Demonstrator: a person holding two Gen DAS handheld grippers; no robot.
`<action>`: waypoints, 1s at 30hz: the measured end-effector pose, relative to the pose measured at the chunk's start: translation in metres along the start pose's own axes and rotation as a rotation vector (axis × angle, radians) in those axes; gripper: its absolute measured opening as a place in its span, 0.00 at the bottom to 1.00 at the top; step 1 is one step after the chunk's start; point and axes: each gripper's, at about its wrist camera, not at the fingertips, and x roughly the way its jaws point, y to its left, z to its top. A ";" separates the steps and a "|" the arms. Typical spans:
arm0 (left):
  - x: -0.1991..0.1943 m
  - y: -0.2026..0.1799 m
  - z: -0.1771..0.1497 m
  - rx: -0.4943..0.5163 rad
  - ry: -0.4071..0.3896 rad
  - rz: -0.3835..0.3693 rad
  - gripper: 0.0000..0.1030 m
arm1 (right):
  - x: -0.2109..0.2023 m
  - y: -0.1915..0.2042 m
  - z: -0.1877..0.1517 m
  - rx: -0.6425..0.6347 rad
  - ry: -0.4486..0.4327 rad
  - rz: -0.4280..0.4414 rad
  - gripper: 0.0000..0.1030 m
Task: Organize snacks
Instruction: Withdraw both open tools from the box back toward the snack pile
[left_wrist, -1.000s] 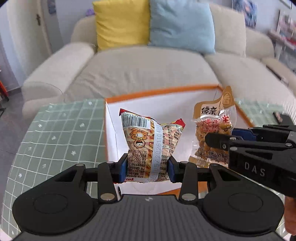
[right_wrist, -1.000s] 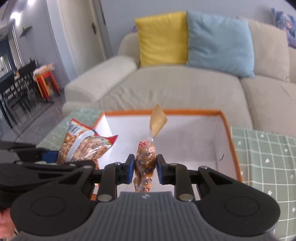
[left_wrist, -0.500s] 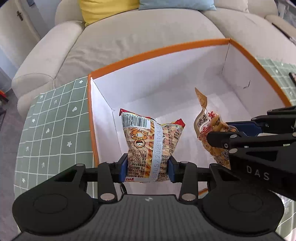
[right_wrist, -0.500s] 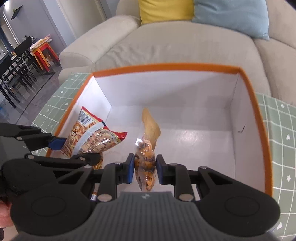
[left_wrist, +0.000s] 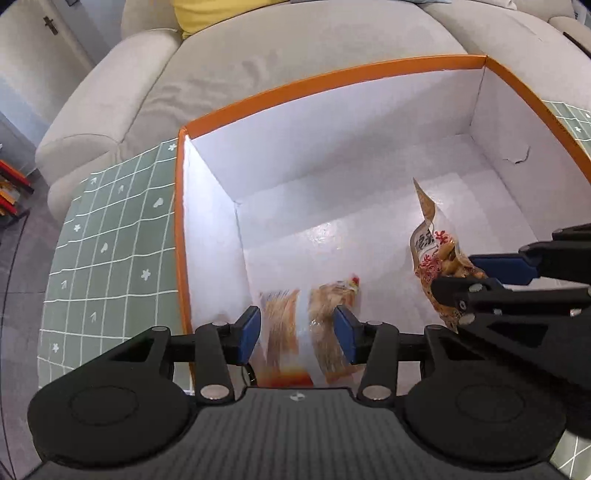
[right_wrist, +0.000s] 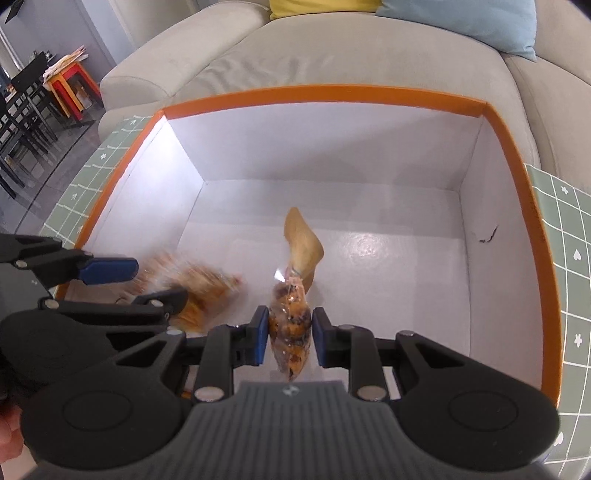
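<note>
From my left wrist camera, I look steeply down into a white box with an orange rim (left_wrist: 325, 79) that sits on a bench covered in a green grid-patterned cloth (left_wrist: 110, 229), with a beige sofa (left_wrist: 277, 44) behind. My left gripper (left_wrist: 297, 334) has its jaws opening; a striped orange snack bag (left_wrist: 306, 325), motion-blurred, lies between the blue pads, which no longer seem to press it, low in the box near its left wall. At right, my right gripper (left_wrist: 480, 275) holds a clear packet of brown snacks (left_wrist: 436, 254) above the box floor. From my right wrist camera, the right gripper (right_wrist: 290, 338) has its jaws nearly closed, pinching that packet (right_wrist: 290, 325) upright, its tan top flap pointing up. At left, the left gripper (right_wrist: 144, 282) frames the blurred striped bag (right_wrist: 199, 288) inside the box (right_wrist: 332, 92).
</note>
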 end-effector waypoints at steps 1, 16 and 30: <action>-0.001 0.001 0.000 0.000 -0.002 0.007 0.55 | 0.000 0.001 -0.001 -0.004 0.005 -0.001 0.22; -0.037 -0.002 -0.011 0.065 -0.088 0.033 0.76 | -0.013 0.003 0.002 0.026 -0.026 -0.112 0.53; -0.088 0.019 -0.049 -0.038 -0.152 -0.018 0.76 | -0.080 0.012 -0.024 0.028 -0.171 -0.123 0.70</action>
